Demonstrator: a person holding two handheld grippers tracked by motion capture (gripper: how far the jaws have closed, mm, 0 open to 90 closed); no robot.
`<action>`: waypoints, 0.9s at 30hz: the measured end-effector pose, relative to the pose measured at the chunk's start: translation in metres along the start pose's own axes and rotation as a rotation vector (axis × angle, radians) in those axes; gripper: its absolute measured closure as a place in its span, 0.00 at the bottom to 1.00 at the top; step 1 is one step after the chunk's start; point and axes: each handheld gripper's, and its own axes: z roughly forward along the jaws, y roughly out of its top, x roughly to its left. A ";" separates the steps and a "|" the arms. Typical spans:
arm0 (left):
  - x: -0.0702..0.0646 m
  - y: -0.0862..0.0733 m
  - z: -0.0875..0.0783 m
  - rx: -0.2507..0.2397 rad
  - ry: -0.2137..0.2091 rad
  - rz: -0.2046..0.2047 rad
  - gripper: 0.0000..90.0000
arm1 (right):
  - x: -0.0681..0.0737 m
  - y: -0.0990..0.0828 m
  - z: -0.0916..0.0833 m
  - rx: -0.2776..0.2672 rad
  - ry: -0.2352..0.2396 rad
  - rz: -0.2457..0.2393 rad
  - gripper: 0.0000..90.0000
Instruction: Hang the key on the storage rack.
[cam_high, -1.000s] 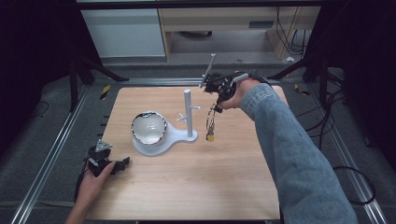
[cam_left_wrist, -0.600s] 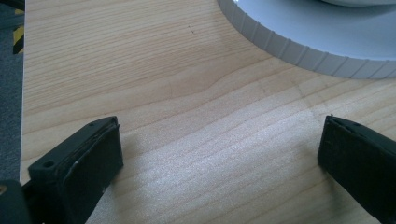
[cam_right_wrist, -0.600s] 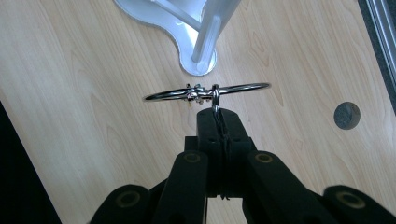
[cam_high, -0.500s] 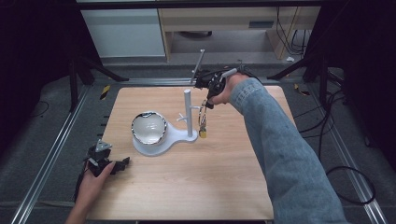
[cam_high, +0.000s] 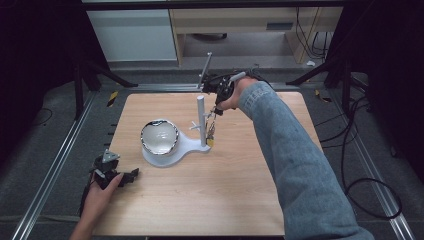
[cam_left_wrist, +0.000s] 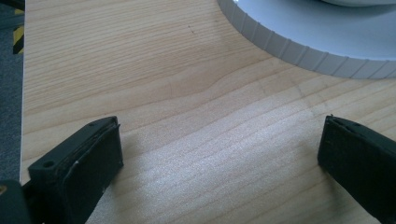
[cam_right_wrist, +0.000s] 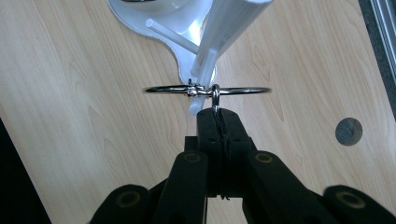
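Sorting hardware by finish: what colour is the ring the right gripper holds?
Shiny silver metal; the key ring shows best in the right gripper view.

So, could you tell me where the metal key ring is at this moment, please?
In the right gripper view the metal key ring hangs from the shut right tool, right beside the white stand's post; the high view puts it right of table centre.

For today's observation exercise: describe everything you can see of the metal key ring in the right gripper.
The key ring is a thin, shiny metal loop seen nearly edge-on, level, with a small clasp near its middle. The shut right gripper holds it by a small link. It sits at a peg of the white stand, above the wooden table.
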 end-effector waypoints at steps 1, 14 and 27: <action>0.000 0.000 0.000 0.000 0.000 0.000 0.00 | -0.001 0.001 0.002 0.000 0.001 0.000 0.99; 0.000 0.000 0.000 -0.001 -0.001 0.000 0.00 | -0.013 0.004 0.013 -0.001 0.029 0.009 0.99; 0.000 0.000 0.000 -0.002 -0.001 0.000 0.00 | -0.020 0.008 0.023 -0.026 0.046 0.014 0.98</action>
